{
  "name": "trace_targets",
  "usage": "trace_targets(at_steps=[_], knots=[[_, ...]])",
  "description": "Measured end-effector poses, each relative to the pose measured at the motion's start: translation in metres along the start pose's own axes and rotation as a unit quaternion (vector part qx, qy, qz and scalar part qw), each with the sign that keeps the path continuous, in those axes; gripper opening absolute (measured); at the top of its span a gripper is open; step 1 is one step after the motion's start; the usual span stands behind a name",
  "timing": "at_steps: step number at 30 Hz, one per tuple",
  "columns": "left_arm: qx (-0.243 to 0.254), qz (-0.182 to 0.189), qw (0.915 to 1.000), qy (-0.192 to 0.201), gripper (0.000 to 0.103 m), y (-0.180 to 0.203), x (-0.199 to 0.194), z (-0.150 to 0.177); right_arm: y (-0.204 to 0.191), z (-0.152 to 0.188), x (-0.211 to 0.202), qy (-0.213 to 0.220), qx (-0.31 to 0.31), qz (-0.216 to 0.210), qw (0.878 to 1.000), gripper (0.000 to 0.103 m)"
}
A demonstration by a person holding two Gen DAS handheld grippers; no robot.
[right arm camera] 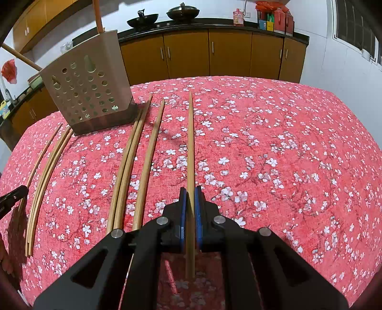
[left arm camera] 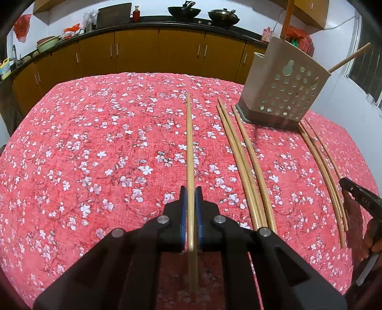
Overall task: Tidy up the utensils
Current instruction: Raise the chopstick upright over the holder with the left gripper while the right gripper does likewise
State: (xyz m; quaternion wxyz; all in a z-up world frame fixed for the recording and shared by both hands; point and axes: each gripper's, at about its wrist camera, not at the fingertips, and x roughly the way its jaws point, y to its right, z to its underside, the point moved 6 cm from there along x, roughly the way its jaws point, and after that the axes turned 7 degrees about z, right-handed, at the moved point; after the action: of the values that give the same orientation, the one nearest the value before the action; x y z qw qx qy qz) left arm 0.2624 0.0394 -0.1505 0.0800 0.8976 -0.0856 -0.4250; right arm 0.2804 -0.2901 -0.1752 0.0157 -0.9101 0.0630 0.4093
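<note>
My left gripper [left arm camera: 191, 190] is shut on a long bamboo chopstick [left arm camera: 189, 143] that points away over the red floral tablecloth. My right gripper [right arm camera: 191, 190] is shut on another chopstick [right arm camera: 190, 143] in the same way. A beige perforated utensil holder [left arm camera: 284, 88] stands at the back right in the left wrist view, and at the back left in the right wrist view [right arm camera: 88, 88]; two wooden handles stick out of it. Three loose chopsticks [left arm camera: 243, 162] lie in front of the holder, also seen in the right wrist view [right arm camera: 133, 162]. Thinner sticks [left arm camera: 322, 171] lie beyond them.
The table is covered by a red cloth with white blossoms [left arm camera: 95, 155]. Behind it runs a counter with yellow cabinets [left arm camera: 136, 50], woks [left arm camera: 183, 10] and bottles. The other gripper's tip shows at the right edge of the left wrist view [left arm camera: 358, 195] and at the left edge of the right wrist view [right arm camera: 12, 195].
</note>
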Motion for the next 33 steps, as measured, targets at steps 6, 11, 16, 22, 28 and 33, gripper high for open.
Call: trace_targets(at_steps=[6, 11, 16, 22, 28, 33], knots=[[0.000, 0.000, 1.0000, 0.000, 0.009, -0.001, 0.000, 0.000, 0.000, 0.001, -0.001, 0.000, 0.000, 0.000, 1.000, 0.008], [0.007, -0.003, 1.0000, -0.006, 0.008, 0.001, 0.001, -0.002, -0.001, 0.001, -0.003, -0.004, 0.003, -0.007, 1.000, 0.007], [0.004, 0.002, 1.0000, 0.000, 0.008, 0.001, -0.013, -0.007, 0.006, -0.011, -0.030, 0.027, 0.013, -0.015, 0.999, 0.007], [0.011, 0.008, 0.9992, 0.038, 0.008, 0.006, -0.045, -0.026, 0.013, -0.031, -0.066, 0.073, 0.022, -0.021, 0.997, 0.007], [0.007, 0.023, 0.9957, 0.089, 0.008, 0.010, -0.081, -0.051, 0.017, -0.048, -0.090, 0.111, 0.034, -0.024, 0.993, 0.007], [0.012, 0.034, 0.9910, 0.129, 0.008, 0.017, -0.110, -0.069, 0.021, -0.060, -0.110, 0.144, 0.043, -0.027, 0.988, 0.007]])
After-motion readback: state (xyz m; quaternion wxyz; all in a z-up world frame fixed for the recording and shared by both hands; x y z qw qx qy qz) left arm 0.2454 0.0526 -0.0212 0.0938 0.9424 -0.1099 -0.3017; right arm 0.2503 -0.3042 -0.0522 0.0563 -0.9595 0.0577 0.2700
